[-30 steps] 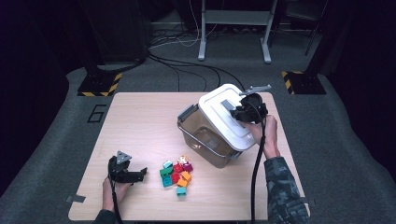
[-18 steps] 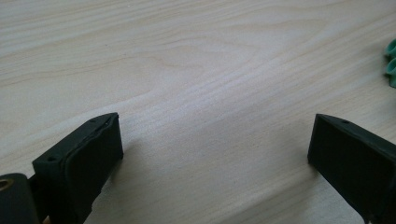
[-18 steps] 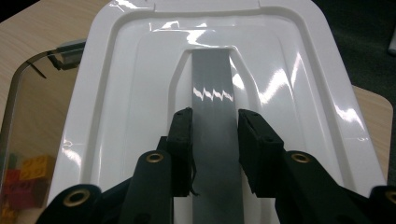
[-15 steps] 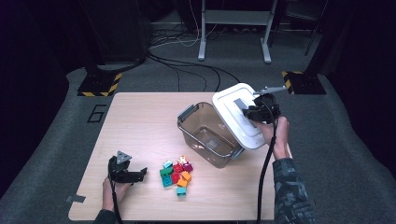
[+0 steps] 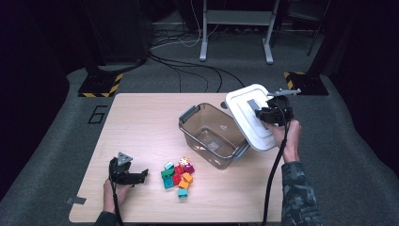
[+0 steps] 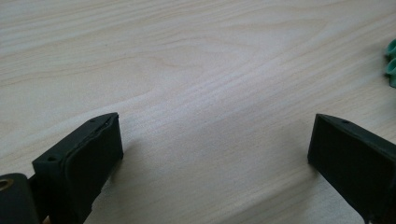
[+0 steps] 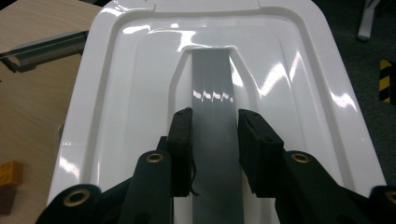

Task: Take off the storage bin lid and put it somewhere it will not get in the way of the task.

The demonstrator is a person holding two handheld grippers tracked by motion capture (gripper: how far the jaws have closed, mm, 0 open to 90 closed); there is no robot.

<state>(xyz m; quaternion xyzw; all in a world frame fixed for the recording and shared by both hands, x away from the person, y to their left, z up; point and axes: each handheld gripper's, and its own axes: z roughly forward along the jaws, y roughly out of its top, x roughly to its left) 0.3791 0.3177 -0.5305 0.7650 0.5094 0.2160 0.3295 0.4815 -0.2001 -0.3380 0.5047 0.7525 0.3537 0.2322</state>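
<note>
Right now my right gripper (image 7: 215,154) is clamped on the grey handle (image 7: 212,93) of the white lid (image 5: 251,117), holding it tilted above the table's right edge, overlapping the right end of the clear bin (image 5: 211,136). That bin stands uncovered right of the table's (image 5: 141,122) middle. My left gripper (image 5: 127,174) rests near the front left corner, jaws spread wide over bare wood, with the coloured blocks (image 5: 179,174) just beside it.
</note>
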